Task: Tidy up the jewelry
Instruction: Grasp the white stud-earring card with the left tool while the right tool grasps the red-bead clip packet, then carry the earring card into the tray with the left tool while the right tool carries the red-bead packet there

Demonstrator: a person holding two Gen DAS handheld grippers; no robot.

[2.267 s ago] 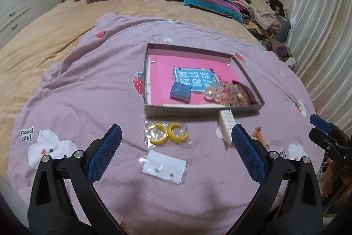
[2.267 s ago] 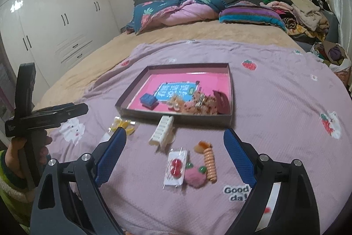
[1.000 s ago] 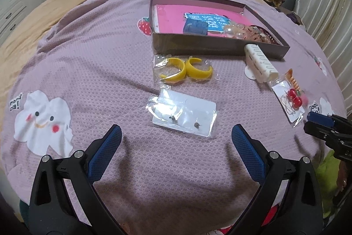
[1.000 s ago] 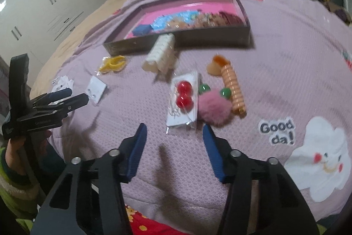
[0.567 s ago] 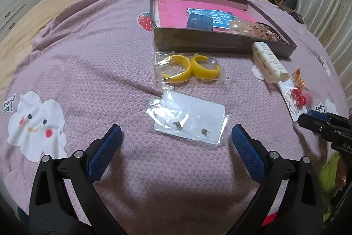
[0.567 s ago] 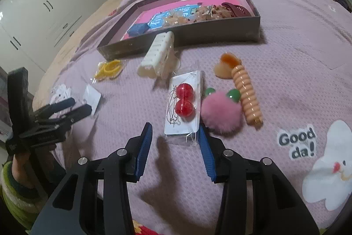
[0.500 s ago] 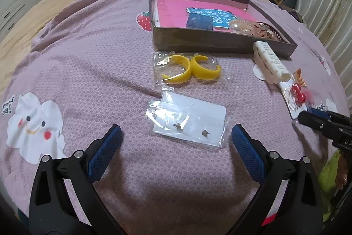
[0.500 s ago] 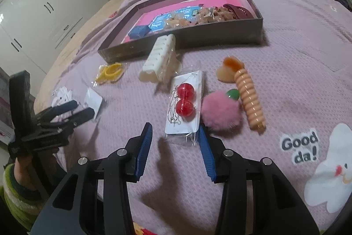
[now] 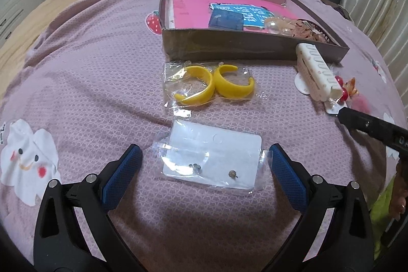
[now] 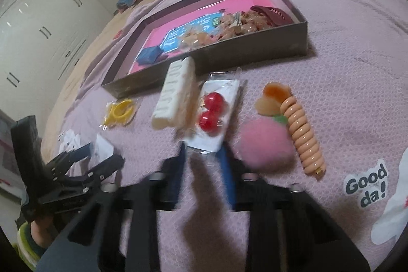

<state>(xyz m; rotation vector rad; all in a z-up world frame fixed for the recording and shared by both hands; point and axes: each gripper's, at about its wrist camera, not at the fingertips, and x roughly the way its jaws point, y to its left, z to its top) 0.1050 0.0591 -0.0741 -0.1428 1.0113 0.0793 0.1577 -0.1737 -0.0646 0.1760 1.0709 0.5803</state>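
A bagged white card of small stud earrings [image 9: 211,157] lies on the purple blanket between the blue pads of my open left gripper [image 9: 204,159]. Bagged yellow hoop earrings [image 9: 214,84] lie just beyond it. The pink-lined box [image 9: 250,46] holds a blue case and several hair pieces. My right gripper [image 10: 204,157] is narrowed around the near edge of the red cherry earring card [image 10: 214,119], jaws still slightly apart. A white hair claw [image 10: 176,96], a pink pompom [image 10: 265,144] and an orange spiral hair tie [image 10: 303,134] lie beside the card.
The blanket [image 9: 89,73] covers a bed, with pillows and folded clothes at the far end. White wardrobes [image 10: 38,29] stand to the left. The right gripper's tip [image 9: 367,124] shows at the right edge of the left wrist view.
Both grippers moved down and forward. The left one now straddles the stud card. The right gripper's jaws narrowed and closed in on the cherry card's near edge.
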